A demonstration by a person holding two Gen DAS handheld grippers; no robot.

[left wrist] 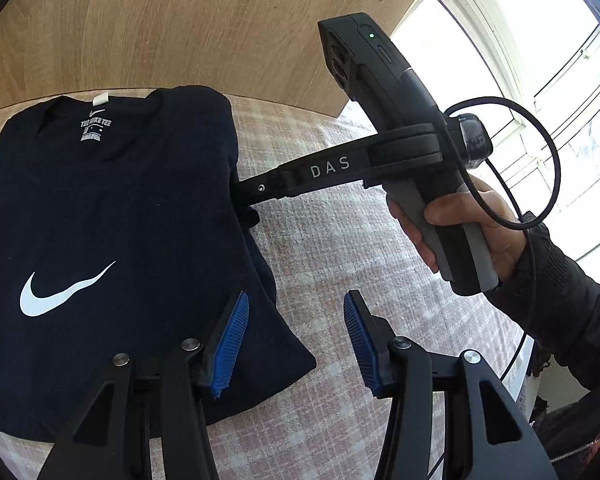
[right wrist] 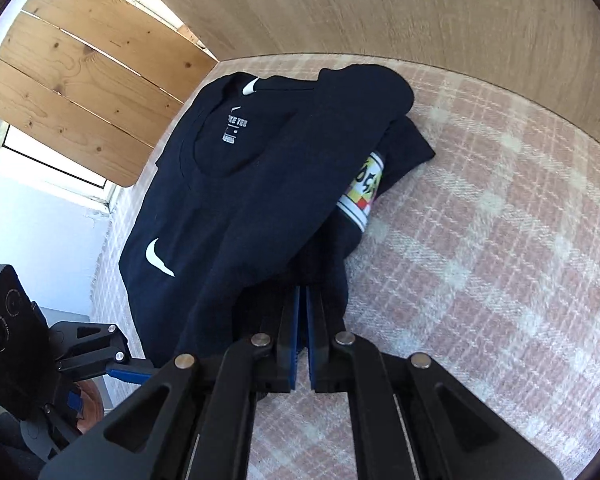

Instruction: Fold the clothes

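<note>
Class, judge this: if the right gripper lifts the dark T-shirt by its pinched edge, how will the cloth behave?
The dark T-shirt probably flops: its side already folds softly over itself. The right gripper pinches only one edge, so the rest likely sags and drags across the checked blanket.

Left wrist view: close above the black T-shirt [left wrist: 112,240], angled down along the left tool [left wrist: 296,336], facing a wooden panel [left wrist: 180,20]. Right wrist view: equally near, tilted down along the right tool [right wrist: 302,320]. Shared: shirt, checked blanket [right wrist: 480,240], panel.
</note>
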